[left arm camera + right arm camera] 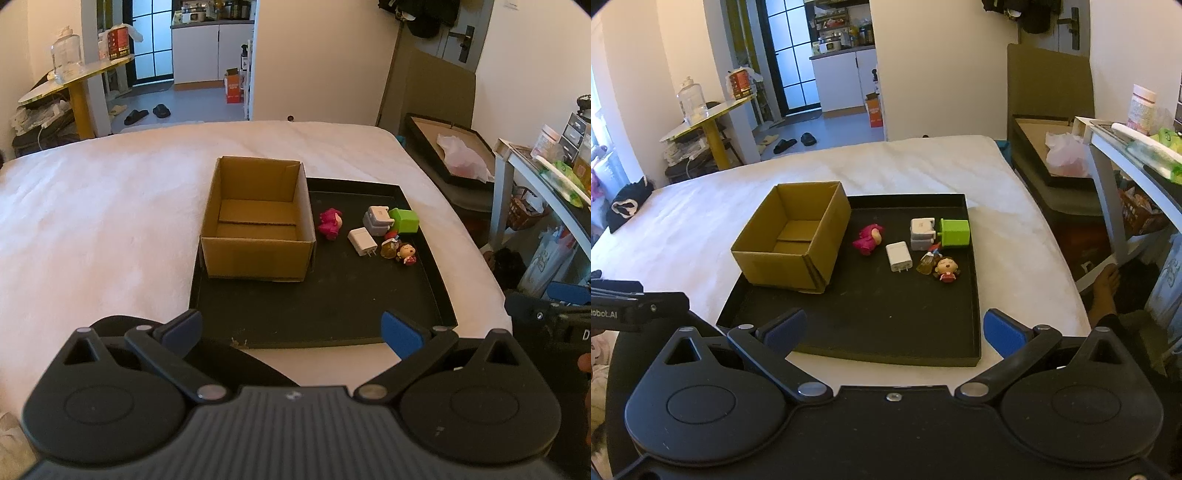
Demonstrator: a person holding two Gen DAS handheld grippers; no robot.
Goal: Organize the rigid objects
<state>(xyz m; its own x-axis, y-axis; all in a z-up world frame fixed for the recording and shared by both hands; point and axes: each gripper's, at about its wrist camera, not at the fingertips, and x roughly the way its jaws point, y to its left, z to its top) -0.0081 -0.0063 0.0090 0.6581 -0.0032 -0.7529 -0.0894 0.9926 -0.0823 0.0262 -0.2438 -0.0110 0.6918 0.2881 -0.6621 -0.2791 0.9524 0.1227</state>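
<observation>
Items for sorting lie clustered on the right half of the black tray, which rests on the bed: pink figurine, white charger, grey adapter, green block, doll. Cardboard box stands empty at the tray's far left, presumably as receptacle. Left gripper and right gripper both hover at the near edge, jaws released, holding nothing.

Left gripper: black linkage arms, blue pads, silver pivot screws, ribbed grey body.
Right gripper: same black frame, blue pads.
Skin: bare foot, frame right.
</observation>
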